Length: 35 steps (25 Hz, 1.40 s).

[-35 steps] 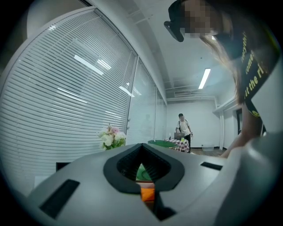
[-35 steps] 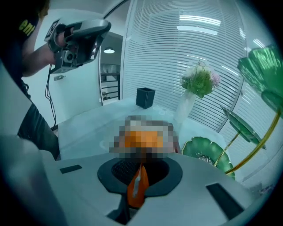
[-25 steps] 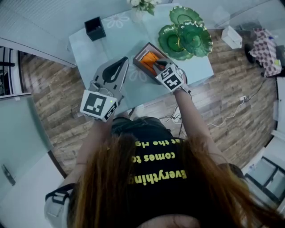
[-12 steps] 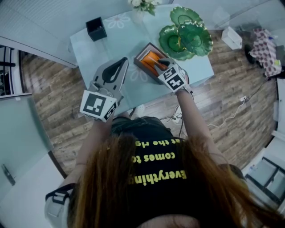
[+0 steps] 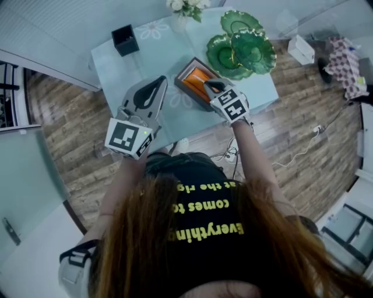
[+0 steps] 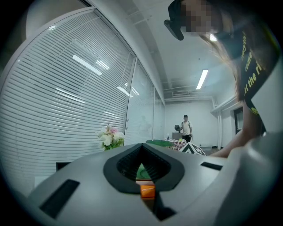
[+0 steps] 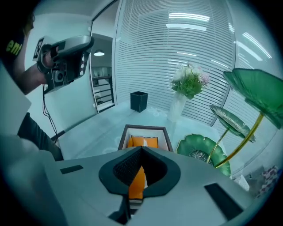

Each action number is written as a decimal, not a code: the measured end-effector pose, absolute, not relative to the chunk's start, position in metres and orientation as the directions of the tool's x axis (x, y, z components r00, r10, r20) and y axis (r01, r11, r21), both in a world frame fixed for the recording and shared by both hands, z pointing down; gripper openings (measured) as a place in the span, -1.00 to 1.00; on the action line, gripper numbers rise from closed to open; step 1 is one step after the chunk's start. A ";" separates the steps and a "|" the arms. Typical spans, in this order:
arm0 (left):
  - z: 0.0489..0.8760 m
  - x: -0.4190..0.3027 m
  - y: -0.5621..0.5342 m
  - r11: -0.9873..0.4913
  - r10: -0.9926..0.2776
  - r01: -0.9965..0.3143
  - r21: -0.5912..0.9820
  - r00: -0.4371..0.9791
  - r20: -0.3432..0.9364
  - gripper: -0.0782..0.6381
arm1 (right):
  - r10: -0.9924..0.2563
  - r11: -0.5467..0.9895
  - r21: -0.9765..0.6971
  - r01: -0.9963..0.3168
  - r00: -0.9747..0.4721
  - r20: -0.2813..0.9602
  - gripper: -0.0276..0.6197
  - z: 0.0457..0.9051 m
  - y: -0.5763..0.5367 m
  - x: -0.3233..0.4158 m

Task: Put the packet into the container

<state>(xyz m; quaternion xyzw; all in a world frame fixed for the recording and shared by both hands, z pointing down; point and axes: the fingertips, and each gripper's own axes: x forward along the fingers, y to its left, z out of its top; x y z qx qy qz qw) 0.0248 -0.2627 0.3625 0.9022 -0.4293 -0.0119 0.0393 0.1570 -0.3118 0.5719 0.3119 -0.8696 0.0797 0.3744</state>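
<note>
The container (image 5: 178, 78) is a dark-rimmed box on the pale table; orange packets (image 5: 197, 77) lie inside it. My right gripper (image 5: 211, 86) hovers over its near right corner with the jaws together. In the right gripper view the container (image 7: 121, 139) lies straight ahead with a packet (image 7: 143, 142) in it. Orange also shows through the narrow slit of the right gripper (image 7: 140, 152), and nothing sticks out past its tips. My left gripper (image 5: 158, 82) is held up left of the container, shut and empty. A bit of orange shows through the slit of the left gripper (image 6: 142, 148).
Green leaf-shaped plates (image 5: 242, 49) on gold stems stand right of the container, close to my right gripper. A black cube-shaped holder (image 5: 124, 38) and a vase of flowers (image 5: 180, 9) sit at the table's far side. A person (image 6: 185, 128) stands far off in the room.
My right gripper has drawn back a little, from above the container's middle toward its near right corner. The left gripper has stayed put.
</note>
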 end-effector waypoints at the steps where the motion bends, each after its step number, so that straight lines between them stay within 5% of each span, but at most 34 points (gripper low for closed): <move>1: 0.363 0.025 -0.263 -0.629 -0.775 -0.773 0.082 0.632 0.013 -0.78 | -0.488 0.786 0.082 -0.613 -0.533 0.691 -0.84 0.570 -0.312 0.157; 15: 0.364 0.029 -0.265 -0.647 -0.760 -0.758 0.076 0.650 0.019 -0.78 | -0.697 0.665 -0.038 -0.746 -0.638 0.327 -0.84 0.473 -0.316 0.149; 35: 0.363 0.034 -0.269 -0.668 -0.742 -0.742 0.059 0.670 0.013 -0.78 | -0.777 0.626 -0.117 -0.771 -0.630 -0.009 -0.84 0.361 -0.292 0.165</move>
